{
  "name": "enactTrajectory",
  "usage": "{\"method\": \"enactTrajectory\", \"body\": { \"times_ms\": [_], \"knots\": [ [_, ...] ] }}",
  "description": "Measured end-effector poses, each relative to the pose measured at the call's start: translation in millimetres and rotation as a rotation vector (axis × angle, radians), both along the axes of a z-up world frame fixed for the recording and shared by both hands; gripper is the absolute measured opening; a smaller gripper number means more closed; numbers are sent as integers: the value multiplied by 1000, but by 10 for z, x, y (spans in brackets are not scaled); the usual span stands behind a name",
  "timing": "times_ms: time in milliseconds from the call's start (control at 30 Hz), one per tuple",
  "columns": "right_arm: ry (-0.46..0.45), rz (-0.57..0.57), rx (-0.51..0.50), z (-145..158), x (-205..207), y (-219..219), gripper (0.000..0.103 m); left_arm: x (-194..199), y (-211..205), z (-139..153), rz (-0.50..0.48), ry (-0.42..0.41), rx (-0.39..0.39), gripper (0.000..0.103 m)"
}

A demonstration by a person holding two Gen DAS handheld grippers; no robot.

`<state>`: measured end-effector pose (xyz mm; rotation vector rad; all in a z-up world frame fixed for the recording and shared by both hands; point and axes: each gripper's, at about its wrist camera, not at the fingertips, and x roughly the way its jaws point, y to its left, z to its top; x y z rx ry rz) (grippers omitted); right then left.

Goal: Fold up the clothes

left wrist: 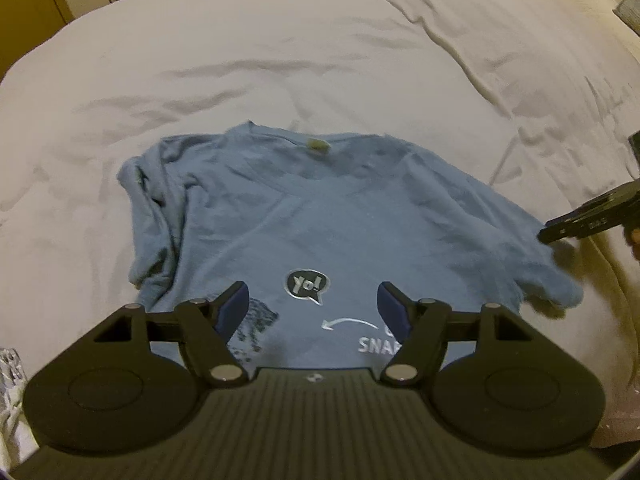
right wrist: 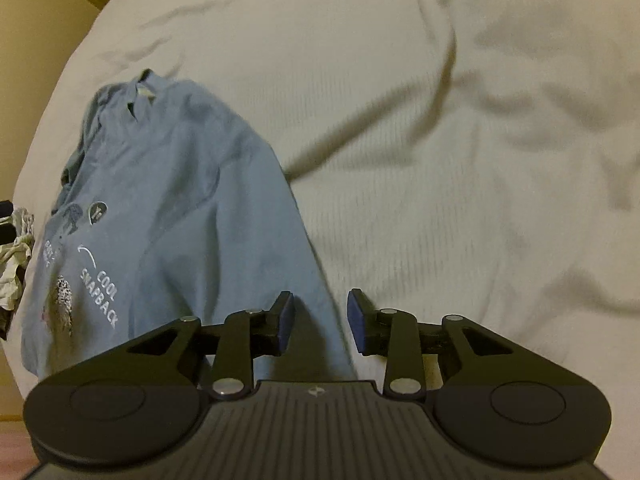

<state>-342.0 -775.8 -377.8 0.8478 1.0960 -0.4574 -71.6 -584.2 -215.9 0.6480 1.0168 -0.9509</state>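
Note:
A light blue T-shirt (left wrist: pixel 312 216) lies front up on the white bedsheet (left wrist: pixel 280 60), collar away from me, with a "Yo!" badge and white lettering on its chest. Its left sleeve is bunched up; the right sleeve spreads out. My left gripper (left wrist: pixel 314 310) hovers open over the shirt's chest print, nothing between its fingers. In the right wrist view the same T-shirt (right wrist: pixel 192 208) stretches along the left, and my right gripper (right wrist: pixel 322 320) stands open over its right edge, holding nothing. The right gripper (left wrist: pixel 580 224) also shows as a black piece beside the right sleeve.
The wrinkled bedsheet (right wrist: pixel 460 140) fills the space beyond and to the right of the shirt. A crumpled pale garment (right wrist: pixel 16 260) lies at the far left. Wooden cabinet doors (left wrist: pixel 36 0) stand behind the bed.

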Motion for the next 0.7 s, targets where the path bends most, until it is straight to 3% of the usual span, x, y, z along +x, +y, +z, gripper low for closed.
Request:
{"method": "enactTrajectory", "body": {
  "times_ms": [67,400,500,633,700],
  "knots": [
    [29,-8,-58,103,-54,-113,0,-40,-32,-12,-10,3,4,67],
    [175,-45,-346,619,-327,-676,0,50,-45,79,5,-28,-5,68],
    [101,-26,-236,519,-283,-561,4,45,-38,36,14,-17,-1,68],
    [-6,1,-75,365,-215,-386,27,-80,-78,-15,-11,3,-2,68],
    [-24,17,-12,230,-175,-200,32,-160,-97,-35,-29,10,-2,68]
  ]
}}
